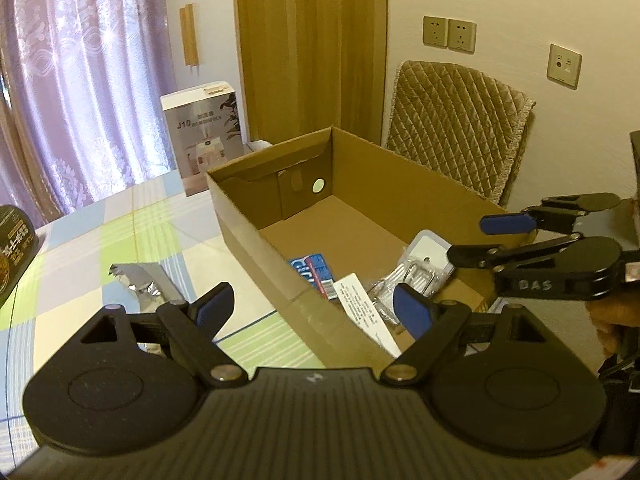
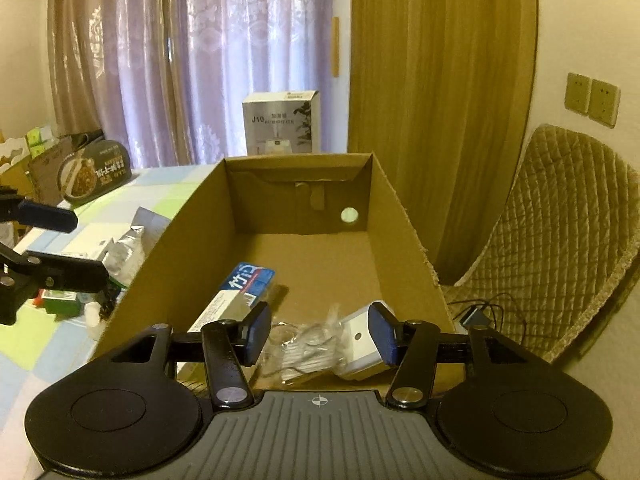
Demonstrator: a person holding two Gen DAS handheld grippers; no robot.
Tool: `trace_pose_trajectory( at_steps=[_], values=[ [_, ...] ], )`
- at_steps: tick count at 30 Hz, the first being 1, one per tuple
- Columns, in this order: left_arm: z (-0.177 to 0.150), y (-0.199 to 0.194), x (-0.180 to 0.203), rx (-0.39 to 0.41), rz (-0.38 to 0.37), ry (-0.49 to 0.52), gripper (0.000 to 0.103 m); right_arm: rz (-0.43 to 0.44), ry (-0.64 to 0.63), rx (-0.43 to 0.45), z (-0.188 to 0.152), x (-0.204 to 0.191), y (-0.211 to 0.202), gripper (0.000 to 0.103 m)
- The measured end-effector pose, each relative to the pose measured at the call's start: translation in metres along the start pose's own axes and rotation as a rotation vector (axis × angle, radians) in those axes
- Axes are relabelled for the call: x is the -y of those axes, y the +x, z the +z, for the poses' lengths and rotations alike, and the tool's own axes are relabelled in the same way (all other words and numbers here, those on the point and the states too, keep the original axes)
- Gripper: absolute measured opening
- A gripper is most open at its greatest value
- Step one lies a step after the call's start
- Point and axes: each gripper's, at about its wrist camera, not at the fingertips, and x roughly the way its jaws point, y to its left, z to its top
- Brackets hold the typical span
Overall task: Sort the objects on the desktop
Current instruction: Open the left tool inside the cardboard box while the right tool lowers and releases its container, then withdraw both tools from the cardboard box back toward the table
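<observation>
An open cardboard box (image 1: 248,240) (image 2: 192,248) stands on the checked tablecloth. On its floor lie a blue packet (image 1: 314,274) (image 2: 250,280), a white charger (image 1: 426,258) (image 2: 362,340) and a clear plastic bag with a cable (image 1: 390,292) (image 2: 304,344). My left gripper (image 1: 314,310) hovers open over the box's near left wall, holding nothing. From the right end of the box, my right gripper (image 2: 320,334) hangs open just above the bag and charger, also with nothing in it. Each gripper shows in the other's view: the right gripper (image 1: 484,240) and the left gripper (image 2: 60,244).
A silver foil packet (image 1: 144,284) (image 2: 128,248) lies on the table left of the box, with a green box (image 2: 60,304) nearby. A dark round food package (image 2: 94,172) and a humidifier carton (image 1: 204,132) stand farther back. A quilted chair (image 1: 460,128) sits behind the box.
</observation>
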Motion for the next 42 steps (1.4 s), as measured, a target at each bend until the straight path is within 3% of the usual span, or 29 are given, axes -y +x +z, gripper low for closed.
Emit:
trace_pose_trajectory(
  at_steps=[13,26,35,42],
  values=[
    [-0.029,-0.037,-0.017,-0.006,0.044,-0.064,0.085,0.030,-0.001,0.016,-0.006,-0.029,-0.029,0.066],
    [-0.097,-0.100,-0.067,-0.051,0.172,-0.181,0.094,0.152,-0.062,0.031,-0.012,-0.092,-0.052,0.096],
    [-0.132,-0.126,-0.108,-0.080,0.260,-0.238,0.095,0.261,-0.140,0.025,-0.011,-0.142,-0.054,0.098],
    [-0.142,-0.127,-0.133,-0.084,0.294,-0.267,0.095,0.307,-0.182,0.016,-0.008,-0.172,-0.041,0.097]
  ],
)
